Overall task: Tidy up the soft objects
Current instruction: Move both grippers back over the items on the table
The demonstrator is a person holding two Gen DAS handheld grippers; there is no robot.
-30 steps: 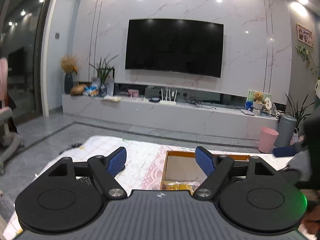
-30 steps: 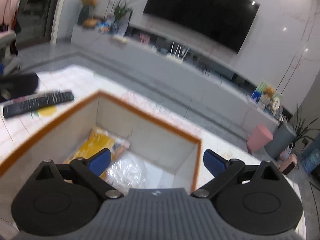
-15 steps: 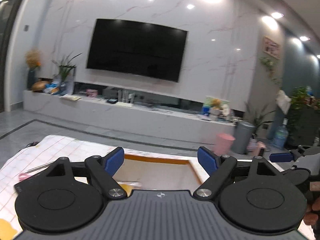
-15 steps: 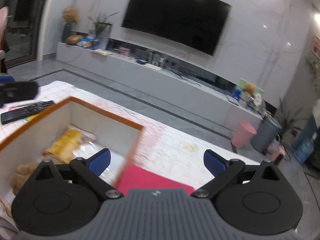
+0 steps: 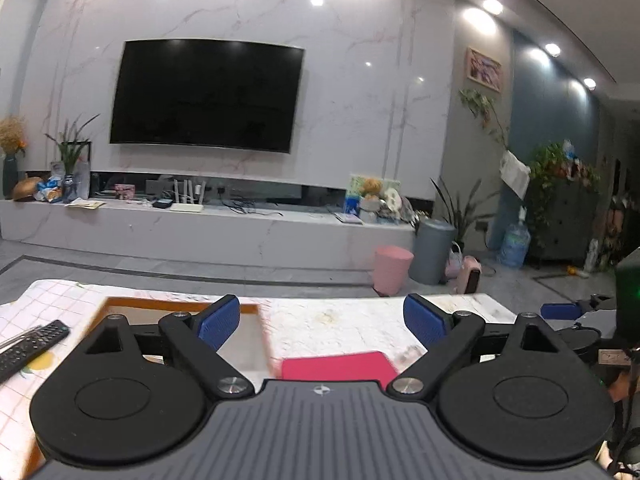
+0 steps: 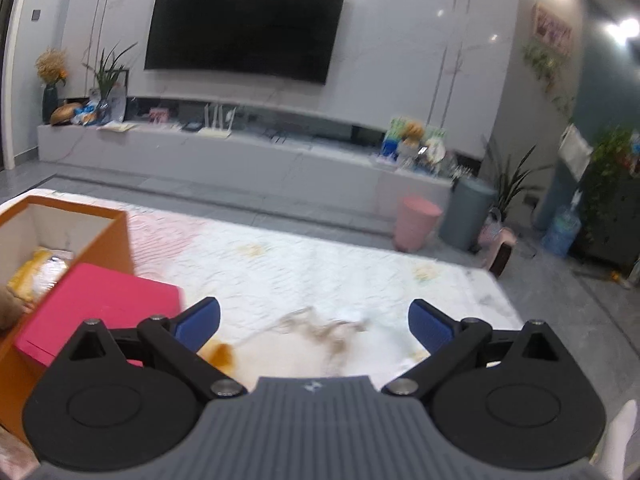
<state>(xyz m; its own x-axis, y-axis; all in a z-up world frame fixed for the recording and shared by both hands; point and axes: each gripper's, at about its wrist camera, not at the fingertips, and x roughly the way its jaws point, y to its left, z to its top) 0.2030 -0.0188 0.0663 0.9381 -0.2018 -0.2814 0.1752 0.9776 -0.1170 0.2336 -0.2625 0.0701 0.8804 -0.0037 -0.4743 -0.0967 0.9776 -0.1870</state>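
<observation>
Left wrist view: room first. White marbled wall (image 5: 360, 92) with a big black TV (image 5: 206, 96) mounted on it, long low grey TV bench (image 5: 208, 232) under it carrying plants, a router and clutter. Grey tiled floor (image 5: 200, 276) in front. Grey bin (image 5: 434, 250) and pink bin (image 5: 392, 270) stand side by side at the bench's right end, water jug (image 5: 516, 246) and potted plants further right by the blue wall.

My surface (image 5: 360, 320) has a pale patterned cloth over it. Orange-rimmed box (image 5: 180, 306) sits on its left part, open top; right wrist view shows yellow and clear packets (image 6: 40, 268) inside. Pink box (image 5: 336, 364) lies just right of the orange box, touching or nearly touching its wall, can't tell which. Black remote (image 5: 32, 344) lies on the cloth left of the orange box.

Soft task item: a blurred white and brown thing (image 6: 320, 340) on the cloth, near the surface's right side, seen between my right fingers.

My left gripper (image 5: 322, 320): jaws have just been opening, now spread wide, nothing between them. My right gripper (image 6: 314, 324): jaws wide apart, pads not touching the blurred soft thing.
</observation>
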